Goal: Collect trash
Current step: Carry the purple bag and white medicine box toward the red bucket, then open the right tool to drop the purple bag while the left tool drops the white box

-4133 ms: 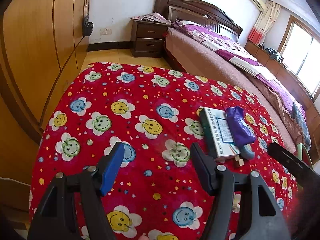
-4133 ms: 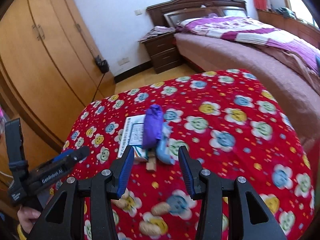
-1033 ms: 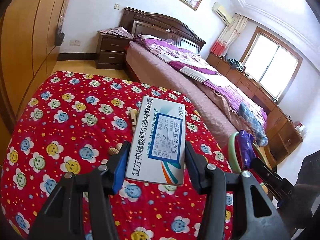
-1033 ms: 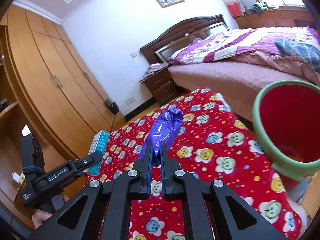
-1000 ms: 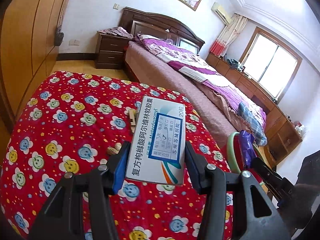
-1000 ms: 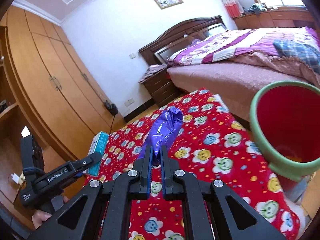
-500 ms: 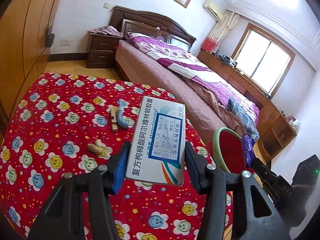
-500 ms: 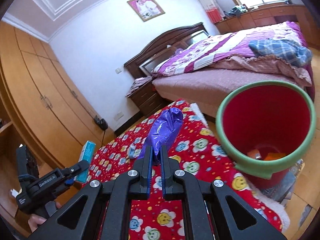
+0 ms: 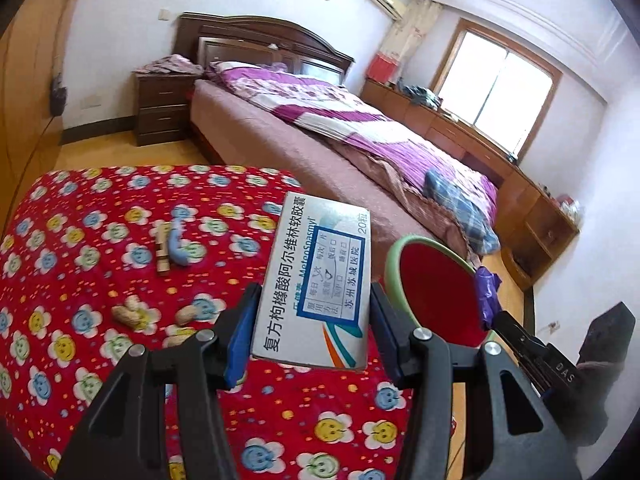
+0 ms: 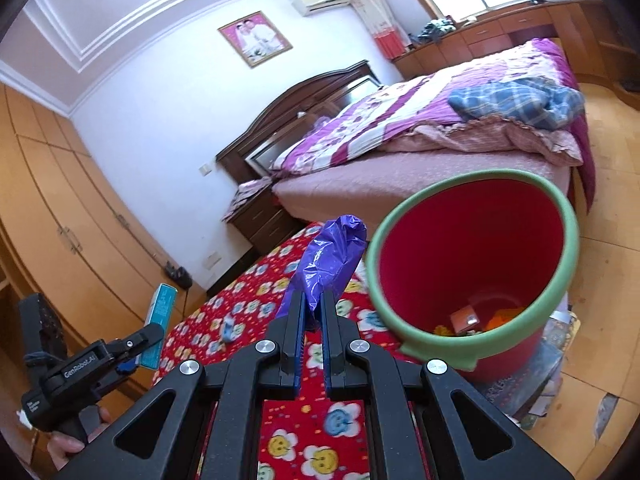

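The left gripper (image 9: 312,320) is clamped on a flat cardboard medicine box (image 9: 318,276), white-faced with printed Chinese text and a teal edge, held upright and slightly tilted between the blue pads (image 9: 238,338). The right gripper (image 10: 311,308) is pinched together on a crinkled, glossy purple plastic wrapper (image 10: 330,258) that sticks up from the fingertips toward 12 o'clock. A round red bucket (image 10: 472,248) with a smooth green rim stands at 2 o'clock in the right wrist view, just beside the wrapper; small orange and brown scraps lie at its bottom. In the left wrist view the bucket (image 9: 434,292) shows at 3 o'clock of the box, partly hidden behind it. Compared with half a second ago, the bucket looms larger and nearer in both views, and the wrapper now overlaps its rim in the right wrist view; both grips are unchanged. Left on the soft red cloth (image 9: 80,280), printed with smiling flowers, are a pale wooden clothespin (image 9: 162,250) touching a curved blue piece (image 9: 176,242) at 10 o'clock, and lumpy tan peanut shells (image 9: 128,314) at 9 o'clock. Beyond lie a dark wooden bed (image 9: 320,136) with a purple striped quilt, a nightstand (image 9: 162,108), orange wardrobe doors (image 10: 60,220), a framed portrait (image 10: 256,38) and a bright window (image 9: 496,84).
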A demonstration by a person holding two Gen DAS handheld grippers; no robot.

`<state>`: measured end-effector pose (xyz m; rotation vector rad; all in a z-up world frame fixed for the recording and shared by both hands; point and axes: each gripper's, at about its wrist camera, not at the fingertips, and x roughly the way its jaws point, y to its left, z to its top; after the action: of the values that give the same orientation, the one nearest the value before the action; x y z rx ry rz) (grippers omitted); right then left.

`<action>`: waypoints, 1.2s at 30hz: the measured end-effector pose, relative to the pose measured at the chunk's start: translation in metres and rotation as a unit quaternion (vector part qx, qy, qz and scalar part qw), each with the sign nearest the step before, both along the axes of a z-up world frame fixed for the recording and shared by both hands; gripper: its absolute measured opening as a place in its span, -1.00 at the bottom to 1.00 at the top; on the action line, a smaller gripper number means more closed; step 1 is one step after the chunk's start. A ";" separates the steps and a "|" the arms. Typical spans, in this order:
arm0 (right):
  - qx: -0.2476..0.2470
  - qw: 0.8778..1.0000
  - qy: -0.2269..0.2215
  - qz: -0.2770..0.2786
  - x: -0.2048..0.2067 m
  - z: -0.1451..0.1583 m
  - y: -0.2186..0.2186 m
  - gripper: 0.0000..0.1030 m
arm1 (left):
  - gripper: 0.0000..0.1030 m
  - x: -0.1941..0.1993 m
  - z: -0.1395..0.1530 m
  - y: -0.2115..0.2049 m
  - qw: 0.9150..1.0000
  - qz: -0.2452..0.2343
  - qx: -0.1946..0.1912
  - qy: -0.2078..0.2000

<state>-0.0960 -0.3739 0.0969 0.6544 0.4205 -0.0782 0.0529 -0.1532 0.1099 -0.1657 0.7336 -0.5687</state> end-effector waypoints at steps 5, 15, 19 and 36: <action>0.016 1.000 0.011 -0.020 -0.003 -0.015 -0.020 -0.86 | 0.03 0.001 -0.002 -0.037 0.999 -0.038 0.016 -0.001; 0.022 0.997 0.034 -0.070 -0.010 -0.034 -0.054 -0.86 | 0.03 0.008 -0.020 -0.111 0.994 -0.107 0.033 0.018; 0.026 0.994 0.047 -0.092 -0.012 -0.041 -0.067 -0.86 | 0.03 0.013 -0.027 -0.141 0.989 -0.138 0.042 0.021; 0.044 0.988 0.087 -0.122 -0.001 -0.067 -0.087 -0.65 | 0.17 0.034 -0.066 -0.219 0.978 -0.191 0.069 0.043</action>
<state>-0.0970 -0.4605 0.0304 0.7884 0.5119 -0.3523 0.0865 -0.3725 0.0435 0.0831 0.8942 -0.8773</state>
